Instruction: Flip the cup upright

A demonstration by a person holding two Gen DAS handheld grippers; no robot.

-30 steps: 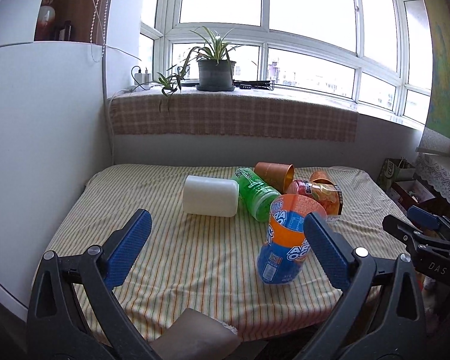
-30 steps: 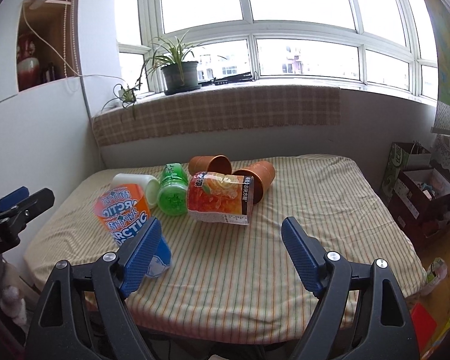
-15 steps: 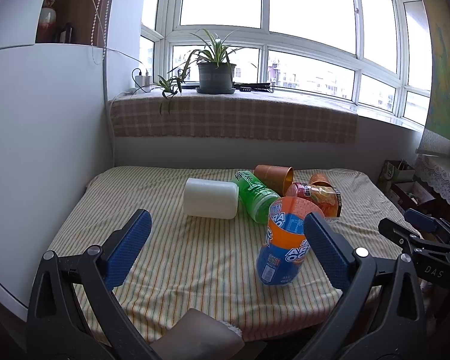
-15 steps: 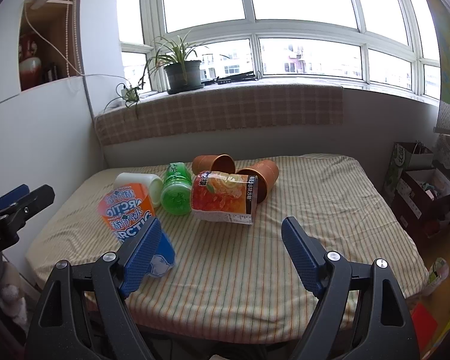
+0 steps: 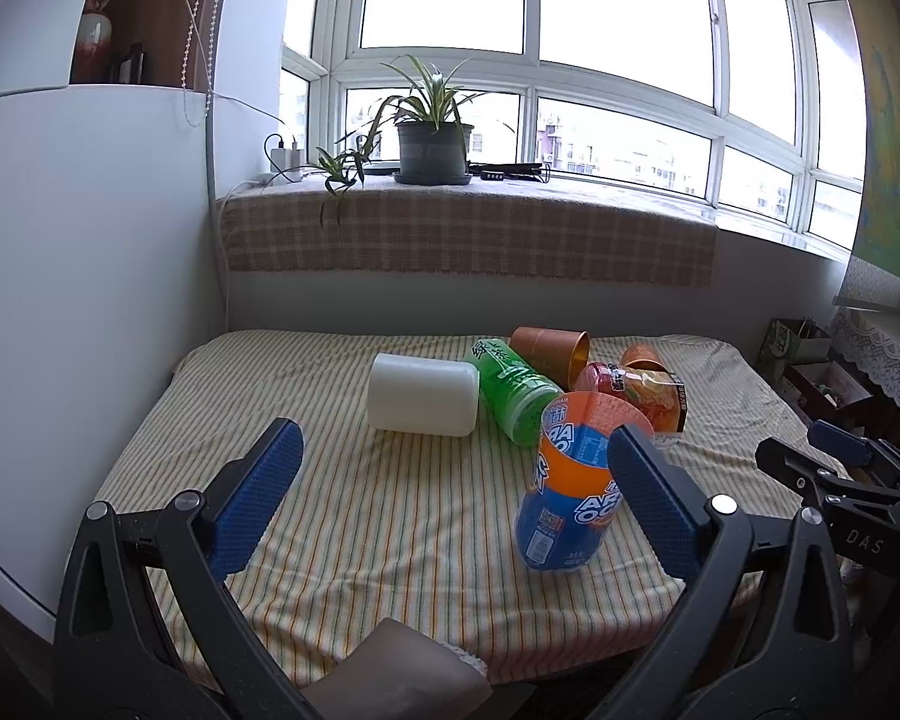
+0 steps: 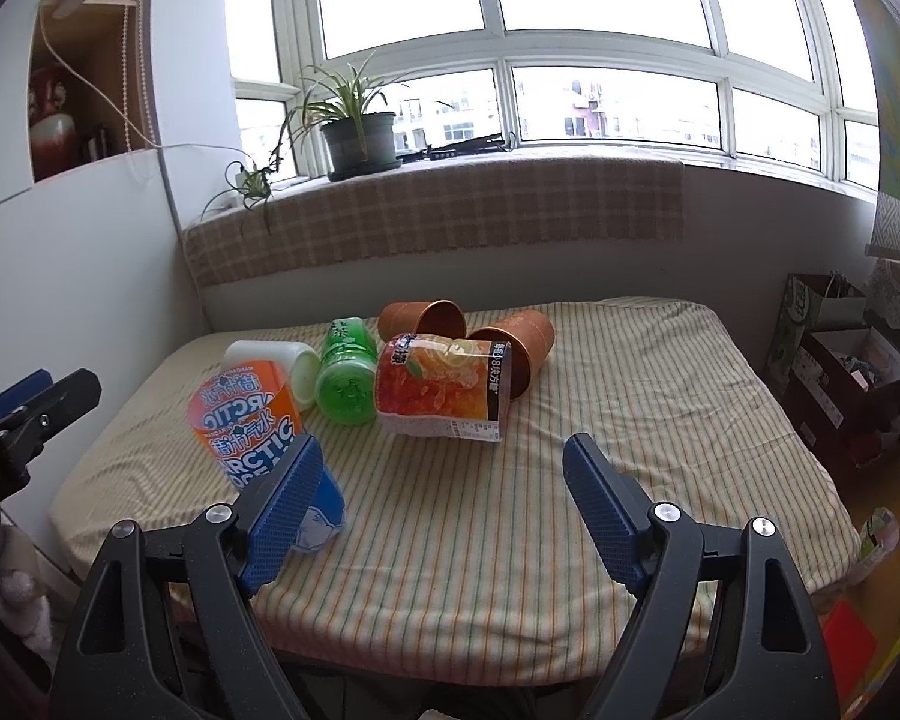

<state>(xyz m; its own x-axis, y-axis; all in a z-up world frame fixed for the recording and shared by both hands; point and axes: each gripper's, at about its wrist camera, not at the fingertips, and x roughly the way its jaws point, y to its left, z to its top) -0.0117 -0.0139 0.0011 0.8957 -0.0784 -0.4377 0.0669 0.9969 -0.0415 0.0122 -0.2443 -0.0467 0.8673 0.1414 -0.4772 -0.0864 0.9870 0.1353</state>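
Cup (image 5: 576,486) stands tilted beside wide-open, empty left claw (image 5: 456,495); right claw (image 6: 441,510) likewise

The left gripper (image 5: 450,480) hangs above the near edge of the striped table (image 5: 390,516), jaws spread wide with nothing between them. The right gripper (image 6: 444,492) hangs over the same near edge, to the right of the left one, its jaws equally wide apart and holding nothing.
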